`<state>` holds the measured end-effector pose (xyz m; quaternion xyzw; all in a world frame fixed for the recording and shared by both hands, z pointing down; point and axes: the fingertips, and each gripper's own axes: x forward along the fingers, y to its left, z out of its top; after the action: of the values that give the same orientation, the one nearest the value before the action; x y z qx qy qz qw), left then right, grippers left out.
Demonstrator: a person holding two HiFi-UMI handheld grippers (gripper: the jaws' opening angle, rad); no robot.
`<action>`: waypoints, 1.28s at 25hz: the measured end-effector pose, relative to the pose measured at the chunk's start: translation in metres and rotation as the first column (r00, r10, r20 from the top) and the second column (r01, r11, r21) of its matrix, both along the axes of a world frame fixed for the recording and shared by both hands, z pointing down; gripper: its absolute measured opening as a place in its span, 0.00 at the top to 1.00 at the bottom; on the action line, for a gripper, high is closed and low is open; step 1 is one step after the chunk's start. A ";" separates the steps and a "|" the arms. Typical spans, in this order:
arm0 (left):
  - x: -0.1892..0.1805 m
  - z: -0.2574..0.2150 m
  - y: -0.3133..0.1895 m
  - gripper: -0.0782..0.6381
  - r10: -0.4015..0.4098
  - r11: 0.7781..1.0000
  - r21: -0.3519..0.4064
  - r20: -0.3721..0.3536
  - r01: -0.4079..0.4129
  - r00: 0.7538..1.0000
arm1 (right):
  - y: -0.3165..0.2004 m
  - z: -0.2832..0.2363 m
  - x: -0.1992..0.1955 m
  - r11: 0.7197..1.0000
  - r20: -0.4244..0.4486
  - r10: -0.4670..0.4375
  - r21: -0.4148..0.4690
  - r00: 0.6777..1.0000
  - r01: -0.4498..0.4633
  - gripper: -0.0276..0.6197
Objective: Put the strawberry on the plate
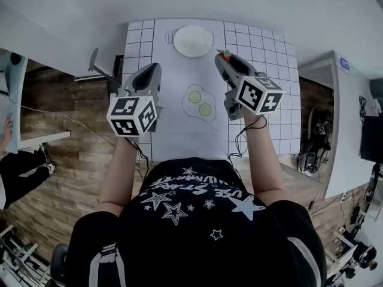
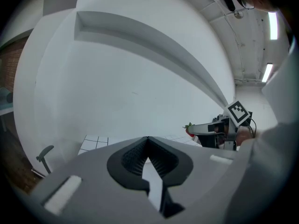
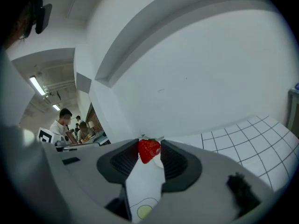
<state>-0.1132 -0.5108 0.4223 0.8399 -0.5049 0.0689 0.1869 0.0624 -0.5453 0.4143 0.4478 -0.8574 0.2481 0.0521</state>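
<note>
A red strawberry (image 3: 149,150) with green leaves is pinched between the jaws of my right gripper (image 3: 149,144), which is shut on it. In the head view this gripper (image 1: 223,57) hangs above the mat, just right of the white plate (image 1: 192,40), with the strawberry (image 1: 224,56) at its tip. The plate has nothing on it and sits at the table's far middle. My left gripper (image 1: 155,66) hovers to the plate's lower left, and its jaws (image 2: 148,140) meet at the tips with nothing between them. The left gripper view also catches the strawberry (image 2: 189,130) off to the right.
A white mat with a grid (image 1: 272,76) covers the table. A fried-egg figure with two yolks (image 1: 199,102) lies on it, nearer to me than the plate. A white wall backs the table. A grey lever (image 1: 93,61) sticks out at the left edge.
</note>
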 end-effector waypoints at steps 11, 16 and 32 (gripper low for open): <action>0.010 0.033 -0.051 0.88 -0.009 0.997 -0.077 0.015 0.011 1.000 | -0.060 0.059 -0.019 0.993 -0.046 -0.066 -0.098 0.997 0.062 0.72; 0.012 0.055 -0.065 0.88 -0.009 0.993 -0.120 0.043 0.014 0.999 | -0.079 0.092 -0.033 0.983 -0.052 -0.097 -0.160 0.994 0.088 0.72; 0.008 0.092 -0.086 0.88 -0.026 0.984 -0.173 0.084 0.040 0.996 | -0.121 0.146 -0.069 0.960 -0.167 -0.208 -0.225 0.964 0.168 0.72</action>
<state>-0.1053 -0.5967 0.5138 0.8083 -0.5180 0.1439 0.2400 -0.0068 -0.6667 0.5603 0.3775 -0.8566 0.2870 0.2032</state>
